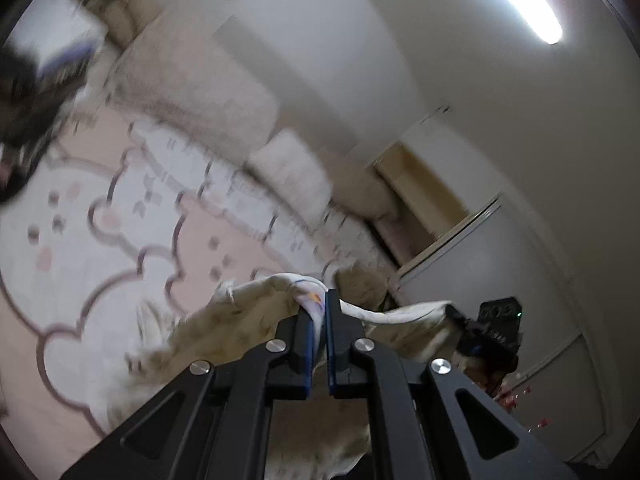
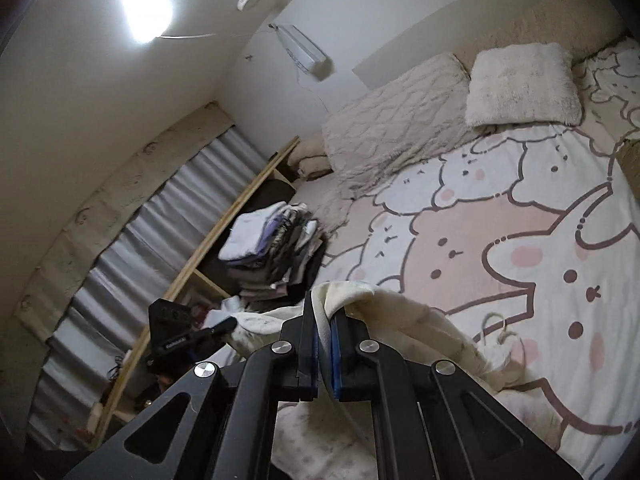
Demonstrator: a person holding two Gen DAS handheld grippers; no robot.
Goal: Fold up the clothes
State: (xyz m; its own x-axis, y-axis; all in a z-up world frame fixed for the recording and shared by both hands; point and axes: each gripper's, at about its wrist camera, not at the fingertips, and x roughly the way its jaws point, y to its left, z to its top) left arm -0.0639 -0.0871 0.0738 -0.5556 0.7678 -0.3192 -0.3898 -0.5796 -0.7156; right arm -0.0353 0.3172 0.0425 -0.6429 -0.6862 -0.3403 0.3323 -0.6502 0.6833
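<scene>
Hanging between the two grippers, a cream garment is lifted above the bed, its upper edge stretched from one tool to the other while the rest droops toward the near edge of the bedspread. The left gripper has its jaws pressed together on a bunched bit of the cloth, where a small label with an orange mark shows. The right gripper is likewise clamped on a fold of the same edge, the fabric spilling over its right finger. Each tool shows in the other's view, well apart, with the cloth sagging slightly between them.

By my reading, this piece is only at the start: it is held up and spread, with no fold visible in it yet, so laying it flat and doubling it over all remain. Some work looks done, though: a stack of folded clothes sits at the far left corner of the bed, beside a wooden rail. Further off, a fluffy cushion and a quilted pillow lie along the head edge.
</scene>
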